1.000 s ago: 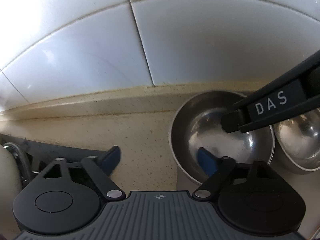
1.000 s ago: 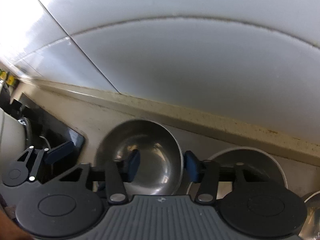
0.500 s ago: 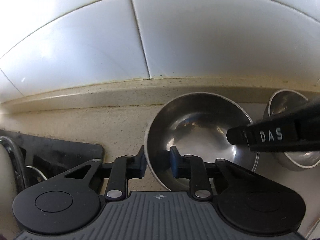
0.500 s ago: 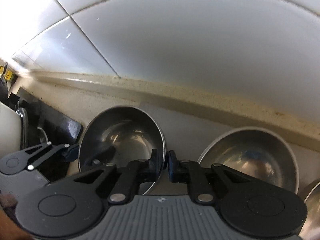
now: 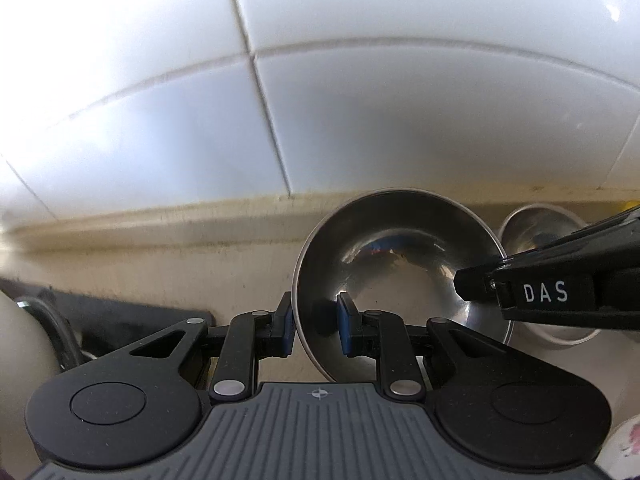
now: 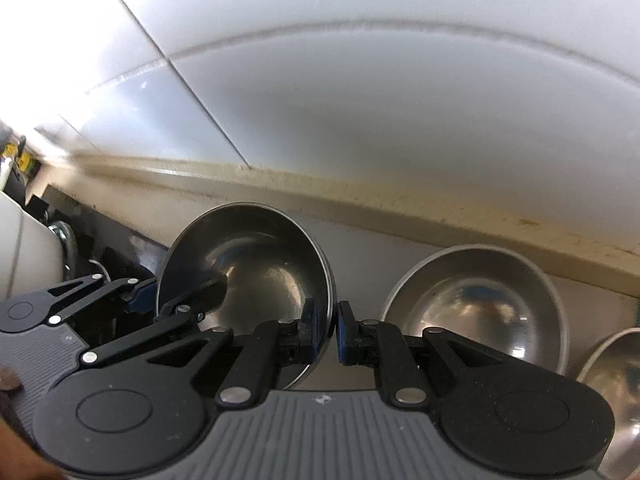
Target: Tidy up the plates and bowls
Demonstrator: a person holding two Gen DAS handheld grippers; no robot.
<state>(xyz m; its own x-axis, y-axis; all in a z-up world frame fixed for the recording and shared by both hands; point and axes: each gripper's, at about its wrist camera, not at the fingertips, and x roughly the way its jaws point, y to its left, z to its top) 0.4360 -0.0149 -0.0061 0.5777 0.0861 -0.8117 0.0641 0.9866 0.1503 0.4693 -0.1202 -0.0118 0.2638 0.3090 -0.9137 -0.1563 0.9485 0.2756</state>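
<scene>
The white tile wall (image 5: 360, 120) fills the top of both views, so you have no room to go forward past it. Under it runs a low tan ledge (image 5: 160, 216), and then the tan counter (image 5: 220, 276). On your far left sits a dark rack (image 6: 116, 248) with something white (image 6: 24, 248) in it, close to your left side. There is bare counter between the wall and the bowls.

Both of your tools hold the same shiny bowl (image 5: 400, 264). It is tipped, with its open side facing you.

Your left gripper (image 5: 316, 324) is clamped on the bowl's left rim. One blue pad (image 5: 286, 326) is on the outside and the other is inside the bowl.

Your right gripper (image 6: 328, 330) is clamped on the bowl's right rim (image 6: 326, 276), one pad on each side of the thin edge. In the left view you can see it reach in from the right.

A second bowl (image 6: 476, 304) sits flat on the counter just to the right of the held one. A third bowl (image 6: 612, 380) peeks in at the right edge, just beside the second.
</scene>
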